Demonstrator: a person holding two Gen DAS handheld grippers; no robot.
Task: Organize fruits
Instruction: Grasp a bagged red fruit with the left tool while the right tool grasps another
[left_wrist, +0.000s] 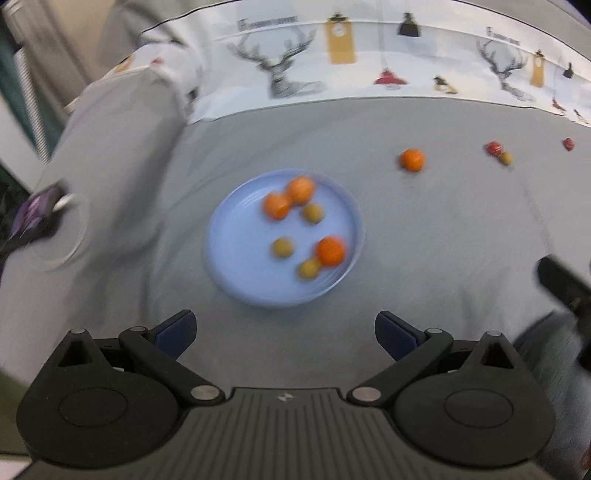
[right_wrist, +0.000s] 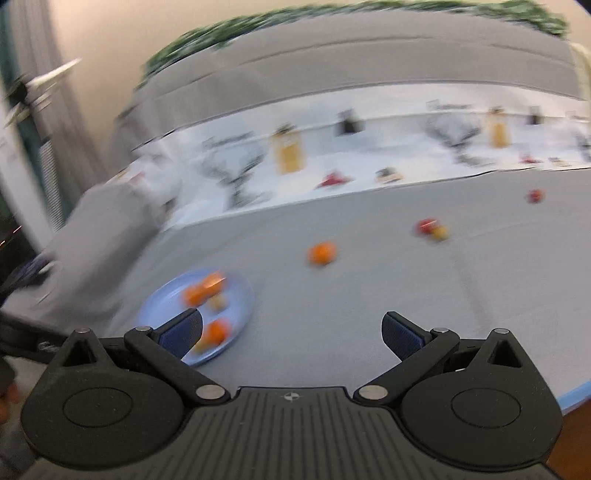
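Both tongs are released and hold nothing: my left tongs (left_wrist: 284, 332) hang over the grey cloth just short of the plate (left_wrist: 236, 254), and my right tongs (right_wrist: 291, 332) hang to the right of the plate (right_wrist: 162, 299). On the plate I count three oranges (left_wrist: 330, 251) and three small yellow-green fruits (left_wrist: 282, 247), all blurred. Beyond the plate, to its right, one orange (left_wrist: 412, 159) lies alone on the cloth. Farther right of the plate, a red fruit (left_wrist: 494, 147) touches a yellow one (left_wrist: 506, 158), and another red fruit (left_wrist: 569, 144) lies apart near the edge.
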